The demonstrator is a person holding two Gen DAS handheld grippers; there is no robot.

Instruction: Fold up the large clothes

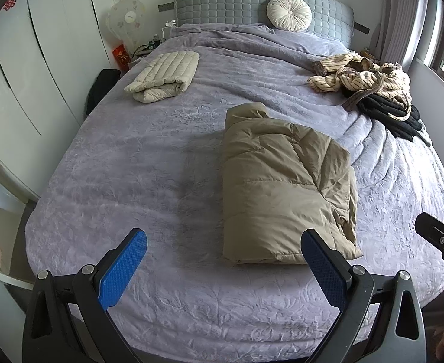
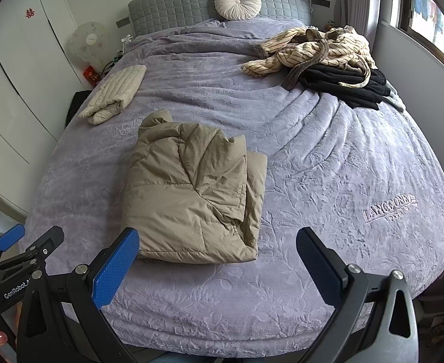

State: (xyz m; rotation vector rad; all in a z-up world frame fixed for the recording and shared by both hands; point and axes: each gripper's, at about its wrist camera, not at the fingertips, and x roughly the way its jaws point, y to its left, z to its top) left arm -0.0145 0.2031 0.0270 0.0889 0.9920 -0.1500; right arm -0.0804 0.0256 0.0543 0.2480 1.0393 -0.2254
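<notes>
A tan puffer jacket (image 1: 285, 187) lies folded into a thick rectangle on the purple bed cover (image 1: 149, 163); it also shows in the right wrist view (image 2: 191, 193). My left gripper (image 1: 223, 260) is open and empty, held just in front of the jacket's near edge. My right gripper (image 2: 217, 257) is open and empty, also just short of the jacket's near edge. A cream quilted jacket (image 1: 164, 75) lies folded at the far left of the bed, also seen in the right wrist view (image 2: 116, 93).
A heap of unfolded clothes, striped cream (image 2: 312, 51) over black (image 2: 342, 86), lies at the far right of the bed. A round white cushion (image 2: 238, 2) leans on the grey headboard. White wardrobes (image 1: 40, 69) stand on the left, a window (image 2: 427, 9) on the right.
</notes>
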